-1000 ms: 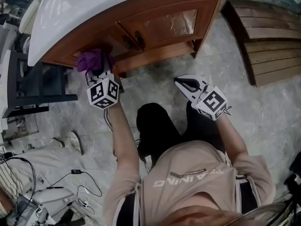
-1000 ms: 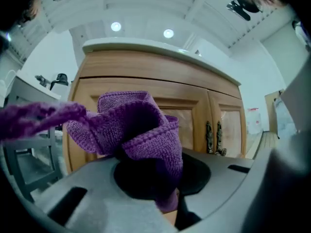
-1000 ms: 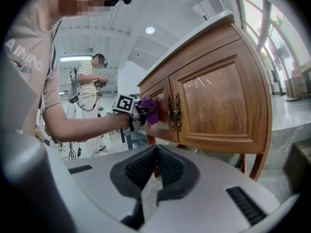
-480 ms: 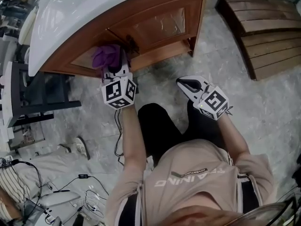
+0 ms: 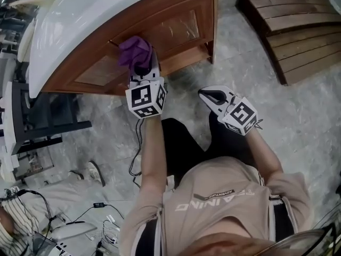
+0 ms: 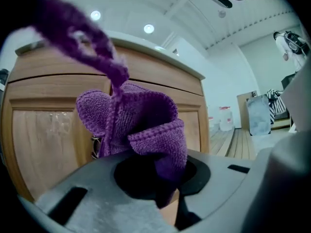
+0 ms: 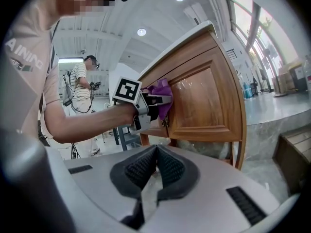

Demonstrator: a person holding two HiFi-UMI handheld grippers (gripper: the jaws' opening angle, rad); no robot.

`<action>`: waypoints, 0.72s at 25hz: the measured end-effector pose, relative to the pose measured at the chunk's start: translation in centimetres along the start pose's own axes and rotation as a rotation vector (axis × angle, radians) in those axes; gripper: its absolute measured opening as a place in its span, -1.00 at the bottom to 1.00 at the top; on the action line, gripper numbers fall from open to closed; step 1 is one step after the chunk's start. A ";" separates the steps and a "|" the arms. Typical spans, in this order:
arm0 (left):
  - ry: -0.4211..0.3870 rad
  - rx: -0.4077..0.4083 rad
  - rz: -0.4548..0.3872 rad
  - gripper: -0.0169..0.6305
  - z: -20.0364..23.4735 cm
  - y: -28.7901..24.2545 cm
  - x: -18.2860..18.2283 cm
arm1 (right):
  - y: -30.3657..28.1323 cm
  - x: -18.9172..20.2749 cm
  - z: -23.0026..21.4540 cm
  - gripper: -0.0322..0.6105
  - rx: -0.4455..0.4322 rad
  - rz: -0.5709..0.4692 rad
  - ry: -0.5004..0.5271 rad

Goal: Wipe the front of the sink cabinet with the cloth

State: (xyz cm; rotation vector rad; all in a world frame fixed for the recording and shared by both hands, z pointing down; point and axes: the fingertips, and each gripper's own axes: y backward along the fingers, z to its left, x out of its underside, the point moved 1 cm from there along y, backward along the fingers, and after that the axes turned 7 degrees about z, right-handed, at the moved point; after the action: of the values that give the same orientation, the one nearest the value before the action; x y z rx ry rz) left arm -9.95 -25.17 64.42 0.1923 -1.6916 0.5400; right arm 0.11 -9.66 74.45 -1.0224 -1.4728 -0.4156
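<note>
Left gripper point(image 5: 139, 69) clamped on the bunched purple cloth point(image 5: 133, 49), which sits against the cabinet front point(image 5: 184, 28) at the middle seam, by the door handles point(image 6: 95, 147). Right gripper point(image 5: 209, 95) pinched together, empty, off the cabinet's right corner. Risk: loose folds snag a handle and the cloth pulls out.

The cloth point(image 5: 134, 49) is purple, the sink cabinet point(image 5: 181, 28) reddish-brown wood, its top point(image 5: 80, 15) white, the floor point(image 5: 298, 116) mottled grey.

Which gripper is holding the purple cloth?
The left gripper, up at the wooden cabinet, has its jaws shut on the purple cloth. The right gripper is held back from the cabinet, jaws together with nothing between them.
</note>
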 end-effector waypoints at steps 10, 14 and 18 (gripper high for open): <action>0.058 0.151 -0.039 -0.79 -7.0 -5.2 -0.2 | 3.8 0.3 -2.5 -0.86 0.101 -0.009 -0.006; 0.062 0.233 -0.036 -0.79 -10.6 -7.2 -0.9 | 6.0 1.4 -3.8 -0.86 0.158 -0.001 -0.030; 0.024 0.301 -0.033 -0.79 -14.4 -9.1 -1.7 | 7.6 2.4 -4.9 -0.86 0.216 -0.004 -0.061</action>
State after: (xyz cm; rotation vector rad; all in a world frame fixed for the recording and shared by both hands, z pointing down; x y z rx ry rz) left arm 6.94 -26.87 66.49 0.4282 -1.5750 0.7680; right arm 9.40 -8.43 75.36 -0.8660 -1.5376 -0.2235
